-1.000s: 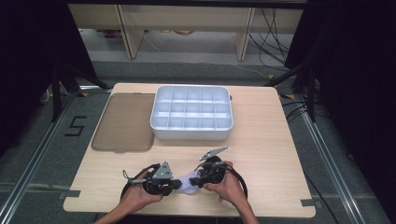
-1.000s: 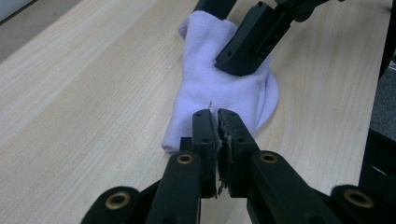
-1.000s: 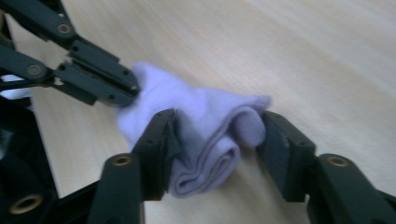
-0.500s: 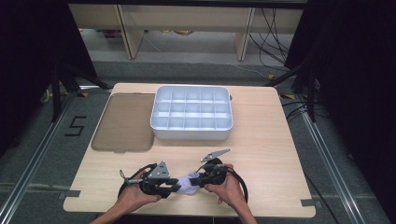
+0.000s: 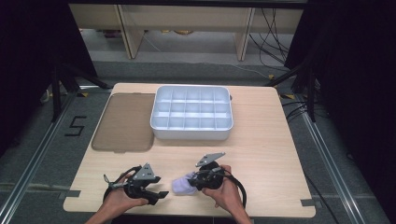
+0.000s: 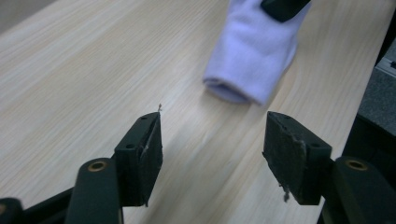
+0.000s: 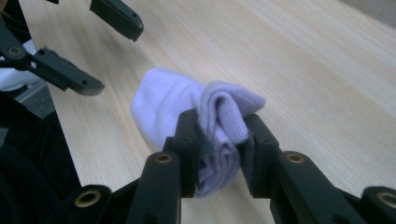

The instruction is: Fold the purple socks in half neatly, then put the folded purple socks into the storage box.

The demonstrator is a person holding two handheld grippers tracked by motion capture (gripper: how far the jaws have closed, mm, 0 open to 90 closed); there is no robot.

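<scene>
- R gripper [image 5: 195,179], lower centre of high view: fingers [image 7: 187,140] clamped on a folded pale-lilac sock [image 7: 187,121]; they've just been closing a bit more, cloth bunched between the 2 pads.
- Sock [image 5: 183,185] lies on the desk [image 5: 261,154] near the bottom edge, between the 2 grippers; free end rests on the wood.
- L gripper [image 5: 159,193], lower left: fingers [image 6: 144,154] apart, just been opening, nothing between them; sock [image 6: 254,56] sits upper right in its view, clear of the pads.
- White compartment tray [image 5: 191,133] at centre, brown lid [image 5: 123,123] touching its left side, both well apart from the sock.
</scene>
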